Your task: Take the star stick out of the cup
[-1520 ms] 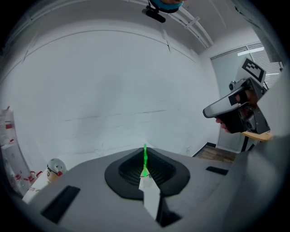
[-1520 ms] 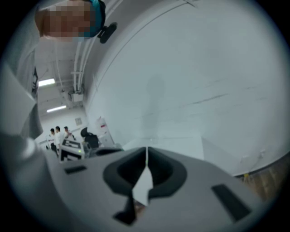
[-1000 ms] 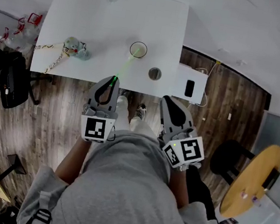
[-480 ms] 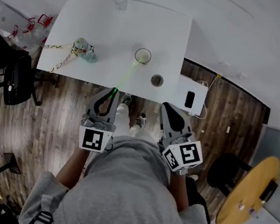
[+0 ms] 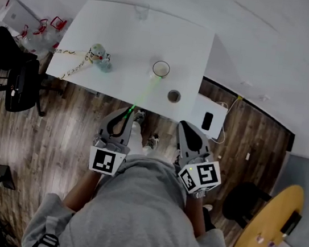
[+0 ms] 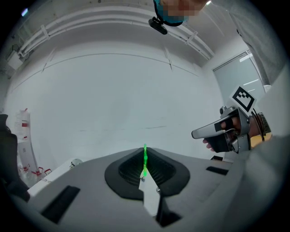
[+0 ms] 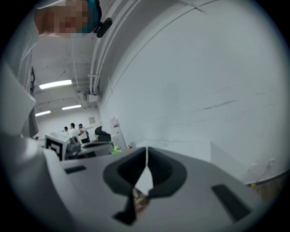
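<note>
A clear cup [image 5: 161,68] stands on the white table [image 5: 128,30]. A thin green stick [image 5: 142,93] slants from the cup's near rim down to my left gripper [image 5: 129,111], which is shut on its lower end off the table's front edge. Whether the stick's far end is still inside the cup I cannot tell. In the left gripper view the stick [image 6: 144,159] stands up between the closed pads. My right gripper [image 5: 184,126] hangs beside it, shut and empty, and its jaws [image 7: 146,159] meet in its own view. It also shows as the right gripper [image 6: 225,132] in the left gripper view.
A small grey round cup [image 5: 174,96] sits near the table's right front corner. A stuffed toy with a cord [image 5: 98,56] lies at the table's left. A white box with a black device [image 5: 208,118] stands right of the table, and a black chair [image 5: 21,86] stands at the left.
The person has stepped back from the table. Both grippers have drawn away from it, the left one pulling the green stick back from the cup. The cup has stayed in place.
</note>
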Motion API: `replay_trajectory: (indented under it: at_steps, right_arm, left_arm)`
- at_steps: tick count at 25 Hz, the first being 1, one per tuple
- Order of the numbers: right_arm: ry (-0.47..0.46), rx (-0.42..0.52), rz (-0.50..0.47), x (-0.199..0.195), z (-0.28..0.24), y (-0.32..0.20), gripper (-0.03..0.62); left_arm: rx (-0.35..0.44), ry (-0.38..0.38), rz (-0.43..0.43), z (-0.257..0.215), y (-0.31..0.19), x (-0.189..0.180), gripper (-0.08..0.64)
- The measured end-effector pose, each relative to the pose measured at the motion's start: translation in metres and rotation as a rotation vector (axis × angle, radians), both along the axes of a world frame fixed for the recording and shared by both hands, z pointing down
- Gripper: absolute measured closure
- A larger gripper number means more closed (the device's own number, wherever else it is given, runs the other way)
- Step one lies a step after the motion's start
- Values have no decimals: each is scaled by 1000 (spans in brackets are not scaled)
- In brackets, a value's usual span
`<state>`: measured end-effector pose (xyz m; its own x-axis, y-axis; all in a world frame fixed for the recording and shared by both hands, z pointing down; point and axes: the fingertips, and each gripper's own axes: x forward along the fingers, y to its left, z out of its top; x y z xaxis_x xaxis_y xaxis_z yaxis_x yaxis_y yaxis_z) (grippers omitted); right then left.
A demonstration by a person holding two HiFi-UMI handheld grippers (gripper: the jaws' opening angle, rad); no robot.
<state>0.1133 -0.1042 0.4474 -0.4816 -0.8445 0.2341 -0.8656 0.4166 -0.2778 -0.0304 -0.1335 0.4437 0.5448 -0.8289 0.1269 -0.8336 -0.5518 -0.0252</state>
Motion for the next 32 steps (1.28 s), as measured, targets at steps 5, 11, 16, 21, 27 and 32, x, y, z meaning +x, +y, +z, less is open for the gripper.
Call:
replay_trajectory:
  at_steps: [5, 11, 16, 21, 27, 32]
  right_arm:
    - [4, -2, -13, -2, 1, 5, 555]
    - [5, 6, -30, -7, 1, 10, 555]
    - [12, 18, -46, -12, -3, 8, 555]
    - [19, 26, -53, -14, -5, 5, 555]
    - [31, 60, -51, -13, -18, 1, 555]
    - [35, 103, -43, -10, -33, -6, 556]
  left_arm:
    - [3, 16, -23, -3, 8, -5, 514]
    - [2, 26, -40, -3, 16, -9, 514]
    - [15, 31, -62, -7, 15, -15, 513]
    - [41, 25, -68, -13, 11, -20, 514]
    - [63, 52, -71, -29, 9, -22, 514]
    - [110, 65, -78, -48, 1, -26, 514]
